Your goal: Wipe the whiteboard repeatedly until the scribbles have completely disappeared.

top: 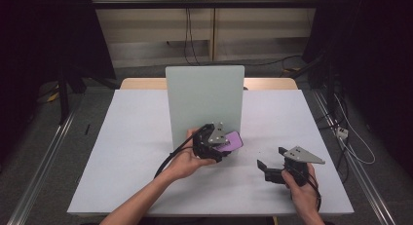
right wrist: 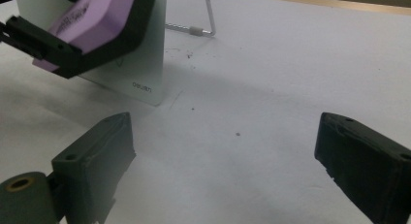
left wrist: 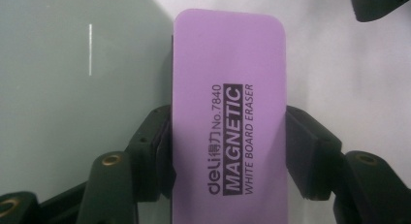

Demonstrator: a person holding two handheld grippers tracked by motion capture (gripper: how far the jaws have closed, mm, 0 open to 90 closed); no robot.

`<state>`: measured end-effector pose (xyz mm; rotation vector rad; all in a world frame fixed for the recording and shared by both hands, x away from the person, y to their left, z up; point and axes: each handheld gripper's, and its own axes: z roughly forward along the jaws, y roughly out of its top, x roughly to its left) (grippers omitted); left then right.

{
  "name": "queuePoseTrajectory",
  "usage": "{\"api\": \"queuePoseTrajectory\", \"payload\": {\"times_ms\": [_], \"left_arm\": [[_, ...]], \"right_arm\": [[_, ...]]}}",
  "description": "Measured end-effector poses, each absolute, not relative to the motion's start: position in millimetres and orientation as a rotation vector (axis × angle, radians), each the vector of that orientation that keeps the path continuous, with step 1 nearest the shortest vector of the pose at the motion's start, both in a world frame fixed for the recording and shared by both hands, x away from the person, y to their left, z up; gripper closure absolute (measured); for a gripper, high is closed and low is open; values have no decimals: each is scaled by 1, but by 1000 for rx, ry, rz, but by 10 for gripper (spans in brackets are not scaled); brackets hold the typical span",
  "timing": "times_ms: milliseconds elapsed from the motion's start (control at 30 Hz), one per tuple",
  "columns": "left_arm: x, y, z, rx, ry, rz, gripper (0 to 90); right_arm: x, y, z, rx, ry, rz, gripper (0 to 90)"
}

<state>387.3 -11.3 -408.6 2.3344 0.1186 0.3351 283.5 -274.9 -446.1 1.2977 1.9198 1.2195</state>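
A purple magnetic whiteboard eraser [left wrist: 228, 117] is clamped between the jaws of my left gripper [top: 225, 143], which is shut on it. The eraser [top: 231, 140] is held just in front of the lower right part of an upright pale whiteboard [top: 204, 101]. From the right gripper view the eraser [right wrist: 89, 18] sits in those black jaws against the board [right wrist: 145, 64]. My right gripper [top: 272, 162] stands open low over the table at the front right, holding nothing, its jaws wide apart [right wrist: 223, 156].
The board stands on a wire stand [right wrist: 206, 20] on a white tabletop [top: 122, 152]. The table's wooden far edge [top: 141, 83] lies behind the board. Dark floor, rails and cables surround the table.
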Motion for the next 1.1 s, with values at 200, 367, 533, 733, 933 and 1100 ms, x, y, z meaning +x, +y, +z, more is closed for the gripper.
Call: {"api": "queuePoseTrajectory", "payload": {"times_ms": [200, 367, 533, 733, 933, 1100], "left_arm": [[384, -22, -418, 2343, 100, 305, 407], [384, -30, -424, 2338, 83, 291, 408], [383, -39, -431, 2344, 66, 254, 407], [385, -44, -424, 2327, 64, 266, 408], [397, -31, -392, 2245, 104, 327, 408], [404, -16, -377, 2189, 143, 335, 408]], "right_arm": [[282, -276, -445, 1303, 1915, 1222, 71], [282, -276, -445, 1304, 1913, 1222, 71], [281, -278, -444, 1298, 1910, 1227, 69], [280, -279, -444, 1299, 1903, 1232, 69], [279, -279, -444, 1297, 1906, 1235, 68], [280, -279, -444, 1296, 1904, 1235, 68]]}}
